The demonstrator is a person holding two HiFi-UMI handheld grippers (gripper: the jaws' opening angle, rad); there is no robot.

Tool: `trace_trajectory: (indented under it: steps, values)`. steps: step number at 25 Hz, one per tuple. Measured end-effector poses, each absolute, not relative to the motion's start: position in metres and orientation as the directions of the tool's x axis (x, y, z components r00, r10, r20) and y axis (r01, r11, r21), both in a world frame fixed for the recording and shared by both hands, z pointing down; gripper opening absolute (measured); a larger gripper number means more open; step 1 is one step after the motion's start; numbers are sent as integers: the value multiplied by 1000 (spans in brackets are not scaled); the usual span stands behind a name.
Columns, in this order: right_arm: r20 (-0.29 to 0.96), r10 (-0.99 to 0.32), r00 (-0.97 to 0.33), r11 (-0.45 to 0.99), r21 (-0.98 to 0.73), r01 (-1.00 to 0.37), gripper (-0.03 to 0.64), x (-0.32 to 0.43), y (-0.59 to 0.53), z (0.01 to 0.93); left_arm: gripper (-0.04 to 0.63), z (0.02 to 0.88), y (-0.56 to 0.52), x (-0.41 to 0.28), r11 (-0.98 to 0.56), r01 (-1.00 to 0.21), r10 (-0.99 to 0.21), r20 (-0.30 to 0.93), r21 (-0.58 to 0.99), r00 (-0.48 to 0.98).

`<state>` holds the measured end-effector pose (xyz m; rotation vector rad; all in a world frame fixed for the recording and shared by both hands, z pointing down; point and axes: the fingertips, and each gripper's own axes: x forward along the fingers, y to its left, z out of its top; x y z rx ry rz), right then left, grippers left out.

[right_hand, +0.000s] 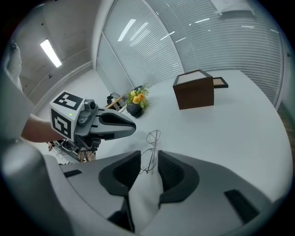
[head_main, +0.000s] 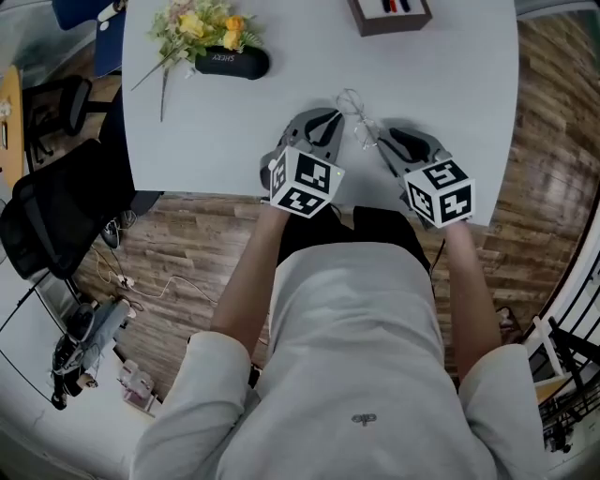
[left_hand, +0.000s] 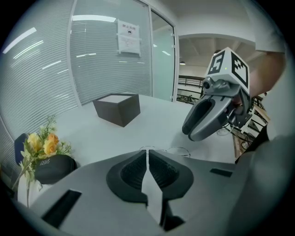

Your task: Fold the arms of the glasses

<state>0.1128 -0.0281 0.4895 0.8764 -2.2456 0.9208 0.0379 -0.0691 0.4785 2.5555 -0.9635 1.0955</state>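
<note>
On the left of the table [head_main: 187, 131], a black case [head_main: 232, 62] lies beside yellow flowers [head_main: 202, 26]. Its white lettering is too small for me to read. The same goes for the print on the paper notice [left_hand: 128, 37] stuck to the glass wall. The left gripper [head_main: 335, 114] is pinched almost together on the wire rim of the glasses [right_hand: 153, 137], which span the gap between both tools. The right gripper [head_main: 384, 141] has its jaws partly apart, with the frame caught between its pads.
</note>
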Motion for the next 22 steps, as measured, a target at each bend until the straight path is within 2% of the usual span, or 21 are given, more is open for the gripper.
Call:
trace_trajectory:
  steps: [9, 22]
  values:
    - [683, -492, -541, 457, -326, -828, 115, 120, -27, 455, 29, 442, -65, 29, -813, -581, -455, 665, -39, 592]
    - [624, -705, -337, 269, -205, -941, 97, 115, -22, 393, 27, 383, -70, 5, -888, -460, -392, 559, -21, 731]
